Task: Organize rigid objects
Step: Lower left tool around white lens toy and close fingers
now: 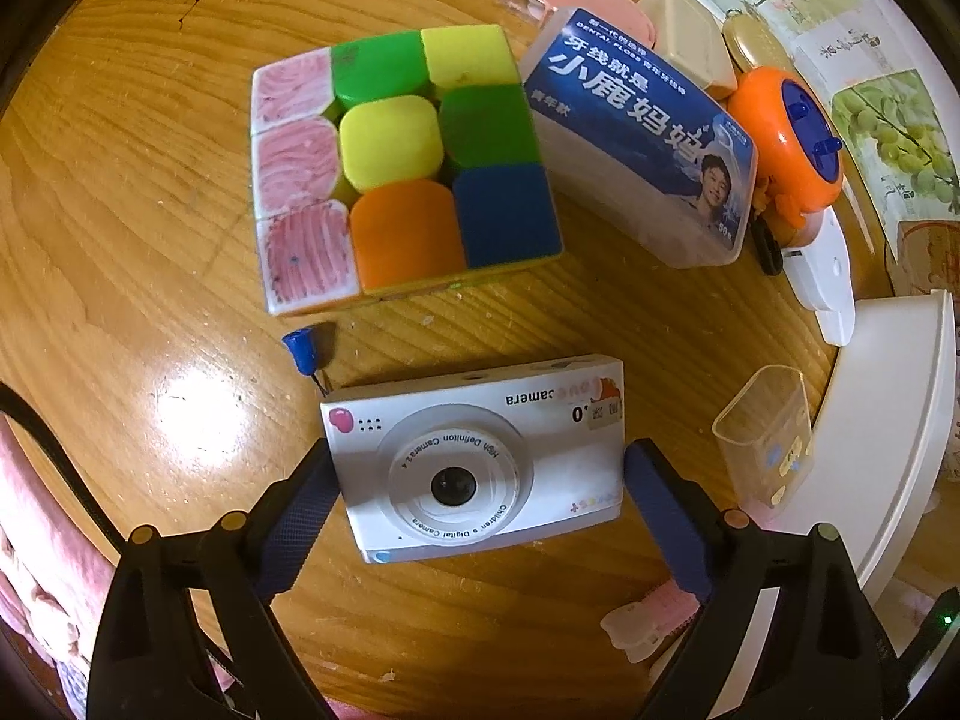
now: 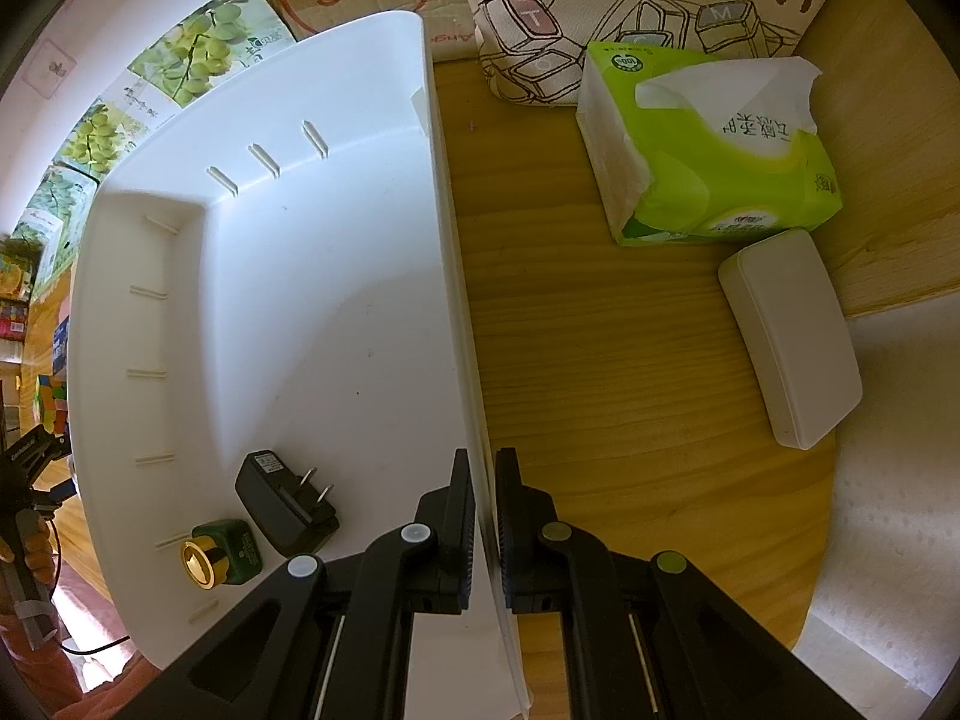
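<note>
A white children's toy camera (image 1: 474, 456) lies face up on the round wooden table (image 1: 150, 240). My left gripper (image 1: 480, 468) points down over it, and its blue pads touch the camera's two short ends. Beyond it sit a colour puzzle cube (image 1: 396, 162), a dental floss box (image 1: 642, 132) and an orange toy (image 1: 786, 138). My right gripper (image 2: 487, 462) is shut on the right wall of the white bin (image 2: 444, 240). In the bin lie a black plug charger (image 2: 282, 504) and a green bottle with a gold cap (image 2: 222, 552).
A blue pin (image 1: 303, 351) lies by the camera's far left corner, a clear small cup (image 1: 765, 432) stands by the bin (image 1: 888, 420), and a pink clip (image 1: 654, 618) lies near. Right of the bin are a green tissue pack (image 2: 708, 150), a white case (image 2: 786, 342) and a printed pouch (image 2: 630, 0).
</note>
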A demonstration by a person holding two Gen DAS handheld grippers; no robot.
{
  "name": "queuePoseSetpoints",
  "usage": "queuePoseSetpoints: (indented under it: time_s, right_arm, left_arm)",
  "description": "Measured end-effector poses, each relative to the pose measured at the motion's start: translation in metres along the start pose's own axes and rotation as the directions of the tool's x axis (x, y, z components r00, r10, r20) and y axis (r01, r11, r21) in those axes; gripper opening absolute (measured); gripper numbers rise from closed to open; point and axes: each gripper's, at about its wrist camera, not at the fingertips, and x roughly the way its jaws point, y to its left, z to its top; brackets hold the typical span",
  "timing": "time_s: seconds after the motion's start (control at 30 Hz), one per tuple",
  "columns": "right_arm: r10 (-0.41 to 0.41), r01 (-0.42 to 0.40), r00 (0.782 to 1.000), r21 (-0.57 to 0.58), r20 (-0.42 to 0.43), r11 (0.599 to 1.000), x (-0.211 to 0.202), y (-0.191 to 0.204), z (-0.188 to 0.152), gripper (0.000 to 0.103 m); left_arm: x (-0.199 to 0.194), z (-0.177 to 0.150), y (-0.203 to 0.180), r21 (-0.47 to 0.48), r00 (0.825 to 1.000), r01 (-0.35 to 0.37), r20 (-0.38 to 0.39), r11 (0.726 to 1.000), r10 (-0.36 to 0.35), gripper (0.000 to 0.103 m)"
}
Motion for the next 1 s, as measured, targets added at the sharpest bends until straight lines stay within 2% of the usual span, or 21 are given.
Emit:
queuePoseSetpoints:
  time_s: [0.67, 1.0]
  right_arm:
    - [0.011, -0.011, 1.0, -0.058, 0.005, 0.998, 0.001, 0.009, -0.003, 0.007]
    - [0.024, -0.024, 1.0, -0.134, 0.003, 0.991, 0.002, 0.014, -0.008, 0.007]
  left_arm:
    - [0.003, -0.057, 0.01, 0.02, 0.999, -0.013, -0.033, 1.0, 0.014, 0.093]
    - [-0.03, -0.1, 0.007, 0.05, 0.999, -0.011, 0.033, 0.999, 0.01, 0.093]
